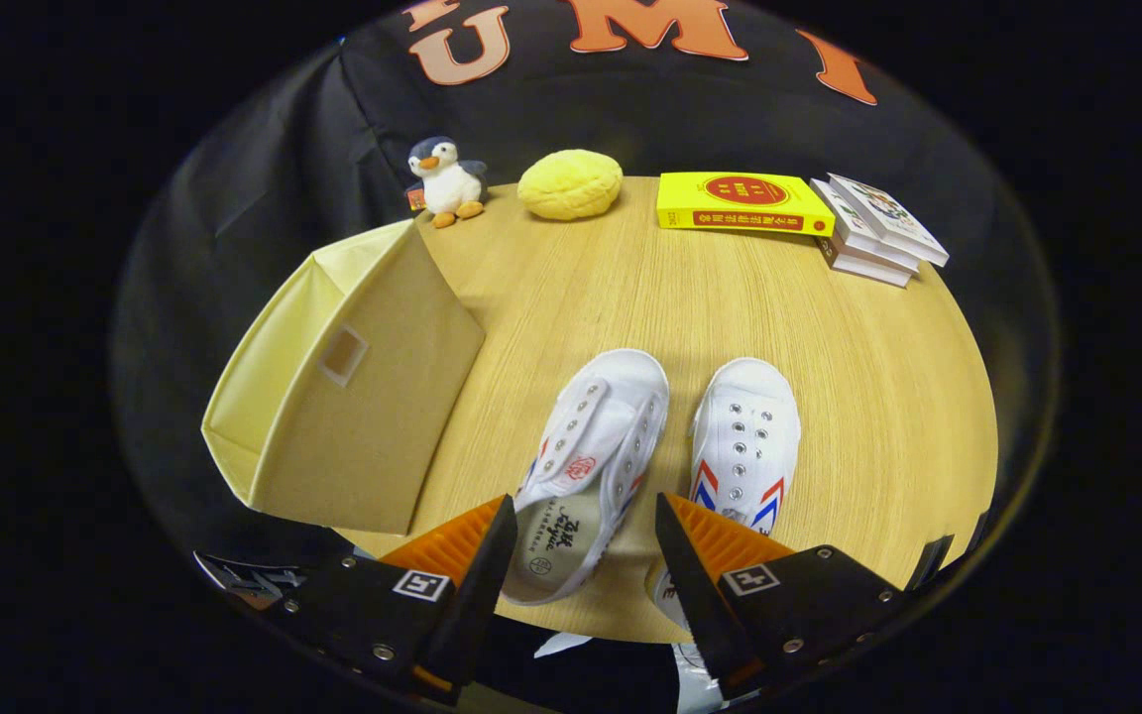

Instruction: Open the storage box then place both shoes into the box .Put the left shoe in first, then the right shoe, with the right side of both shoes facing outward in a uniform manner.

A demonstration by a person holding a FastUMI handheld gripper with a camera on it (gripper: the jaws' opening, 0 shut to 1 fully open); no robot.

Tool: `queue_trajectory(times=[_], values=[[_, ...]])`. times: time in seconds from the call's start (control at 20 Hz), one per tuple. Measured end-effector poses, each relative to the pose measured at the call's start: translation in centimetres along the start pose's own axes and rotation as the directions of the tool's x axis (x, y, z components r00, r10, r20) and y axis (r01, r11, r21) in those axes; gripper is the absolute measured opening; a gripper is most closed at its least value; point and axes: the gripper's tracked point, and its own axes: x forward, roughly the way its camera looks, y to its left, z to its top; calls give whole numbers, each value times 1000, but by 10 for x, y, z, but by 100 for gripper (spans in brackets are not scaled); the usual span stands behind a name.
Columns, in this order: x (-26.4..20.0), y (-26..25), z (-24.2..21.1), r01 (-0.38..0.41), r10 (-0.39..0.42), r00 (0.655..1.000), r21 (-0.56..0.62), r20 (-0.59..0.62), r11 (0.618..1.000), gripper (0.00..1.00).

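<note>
The gripper (586,555) hangs low over the near edge of the wooden table (858,397), its fingers spread apart and grasping nothing; the heel of the left shoe (596,446) lies between them, the right shoe (747,436) just beside it on the right. The storage box (353,397) sits to the left, near the shoes; at the far edge stand a toy penguin (447,181), a yellow cushion (570,184), a yellow book (742,203) and a stack of books (878,233).

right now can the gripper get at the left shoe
Probably yes: the gripper is open, and the heel of the left shoe lies between its fingers with nothing in the way. The storage box sits off to the side.
</note>
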Motion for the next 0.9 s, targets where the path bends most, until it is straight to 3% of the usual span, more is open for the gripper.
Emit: queue_trajectory(times=[0.25,0.5,0.7,0.9], values=[[25,-11,-14,75,-76,997,-50,-21,996,70],[46,-17,-14,108,-109,994,-69,-8,992,44],[57,-24,-12,147,-147,989,-5,9,989,22],[64,-26,-5,169,-173,982,53,71,984,11]])
